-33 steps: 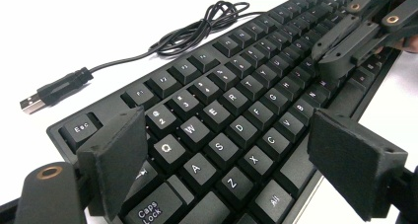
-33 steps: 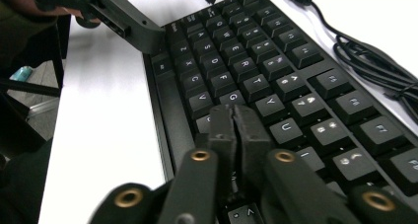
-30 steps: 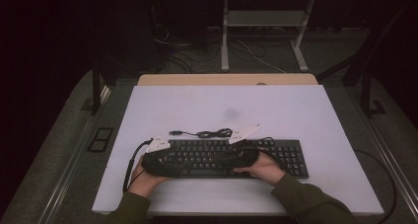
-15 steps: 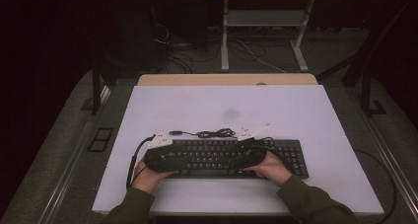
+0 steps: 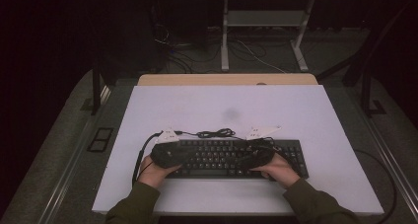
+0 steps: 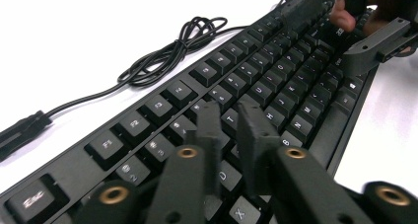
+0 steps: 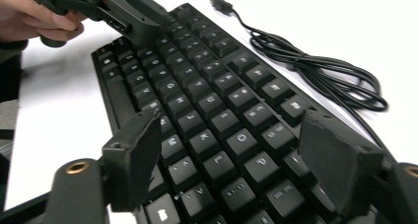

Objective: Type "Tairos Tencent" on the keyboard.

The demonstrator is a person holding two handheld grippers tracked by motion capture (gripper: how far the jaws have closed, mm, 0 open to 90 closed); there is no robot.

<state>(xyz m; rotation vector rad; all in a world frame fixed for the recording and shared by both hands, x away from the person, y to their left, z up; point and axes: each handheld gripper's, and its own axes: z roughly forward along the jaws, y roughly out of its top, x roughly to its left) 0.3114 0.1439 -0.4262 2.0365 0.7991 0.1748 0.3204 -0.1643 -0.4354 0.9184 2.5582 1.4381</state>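
The keyboard (image 6: 276, 81) is matt black plastic with smooth keycaps and pale printed legends; its cable (image 7: 315, 68) has a smooth, faintly glossy rubbery sheath. The white table (image 5: 296, 110) looks smooth and matt. Both grippers' jaws are rough, grainy black plastic with brass-coloured metal inserts

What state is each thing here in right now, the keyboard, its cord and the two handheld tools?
Keyboard: lying flat on the white table, keys up.
Keyboard cable: loosely coiled on the table behind the keyboard, plug end lying free.
Left gripper: fingers nearly together over the keys after closing, nothing between them.
Right gripper: fingers wide apart after opening, over the keys, gripping nothing.
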